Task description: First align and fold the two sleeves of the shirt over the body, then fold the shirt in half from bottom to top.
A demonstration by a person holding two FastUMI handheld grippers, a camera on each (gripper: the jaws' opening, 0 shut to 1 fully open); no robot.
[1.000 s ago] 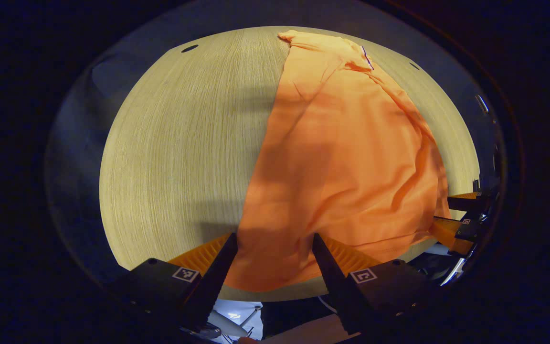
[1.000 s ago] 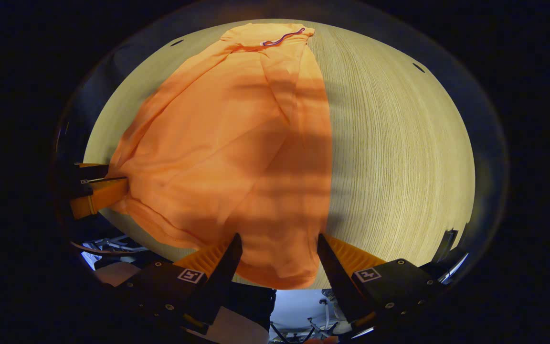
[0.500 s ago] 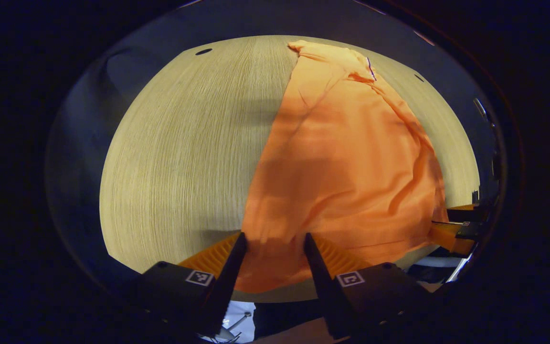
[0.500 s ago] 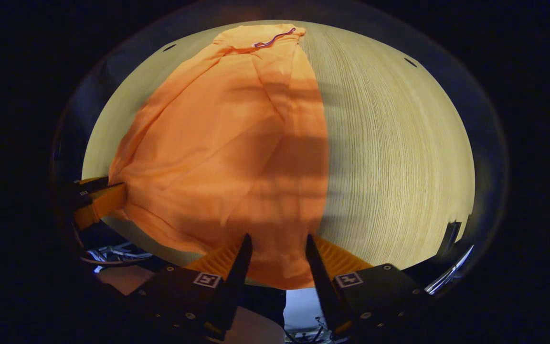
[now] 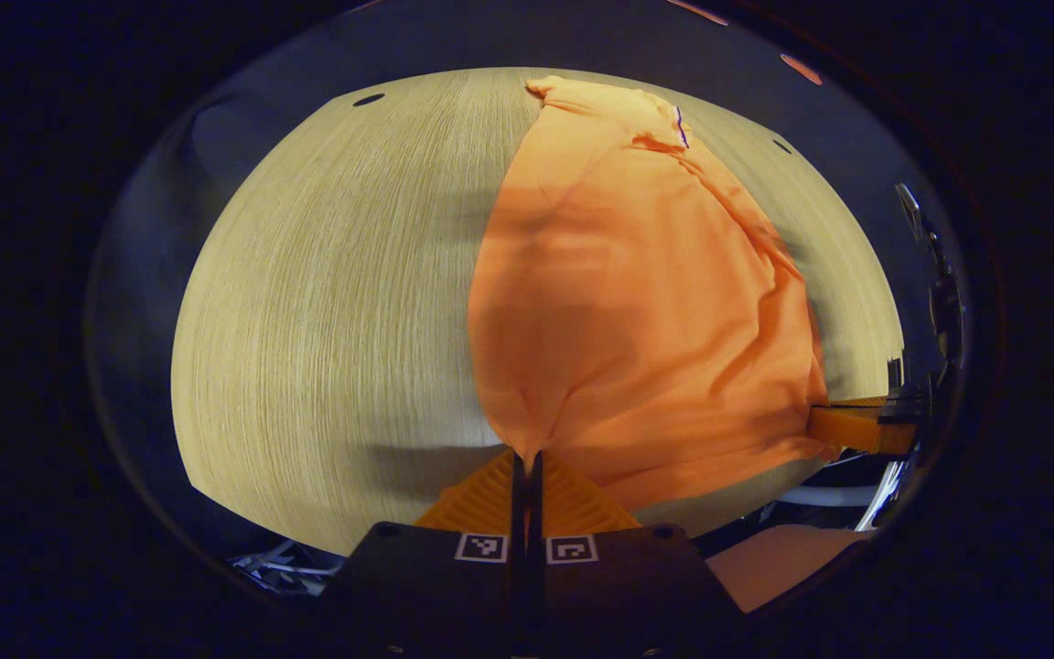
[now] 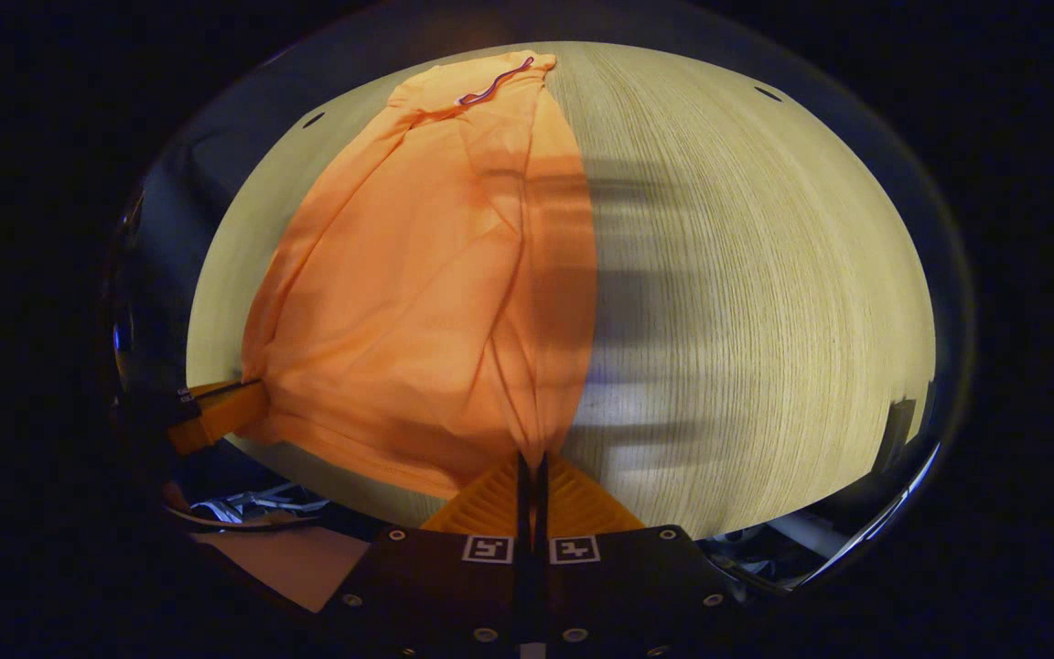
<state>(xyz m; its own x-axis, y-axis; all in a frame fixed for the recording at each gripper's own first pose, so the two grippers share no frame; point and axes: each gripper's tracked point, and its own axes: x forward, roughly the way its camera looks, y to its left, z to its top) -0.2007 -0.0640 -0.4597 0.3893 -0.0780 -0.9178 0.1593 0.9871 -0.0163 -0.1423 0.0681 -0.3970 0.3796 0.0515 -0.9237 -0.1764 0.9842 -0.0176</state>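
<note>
An orange shirt [image 5: 637, 293] lies lengthwise on the pale wooden table [image 5: 326, 302], its collar end far from me. Both sleeves look folded in over the body. My left gripper [image 5: 527, 455] is shut on the shirt's near hem corner, the cloth gathered between its fingers. In the right gripper view the same shirt [image 6: 426, 275] stretches away, and my right gripper [image 6: 532, 458] is shut on the other hem corner. The hem between the two corners is lifted a little off the table. The right gripper [image 5: 856, 426] shows at the far right, and the left gripper [image 6: 216, 412] at the far left.
The table's near edge [image 6: 326, 476] runs just below the hem, with cables and pale floor [image 6: 243, 508] beneath it. Small dark holes [image 5: 367, 99] mark the table's far corners. Bare wood spreads left of the shirt in the left gripper view and right of it in the right gripper view.
Both grippers went from open around the hem to shut on its corners. The hem has bunched at each grip and risen slightly.
</note>
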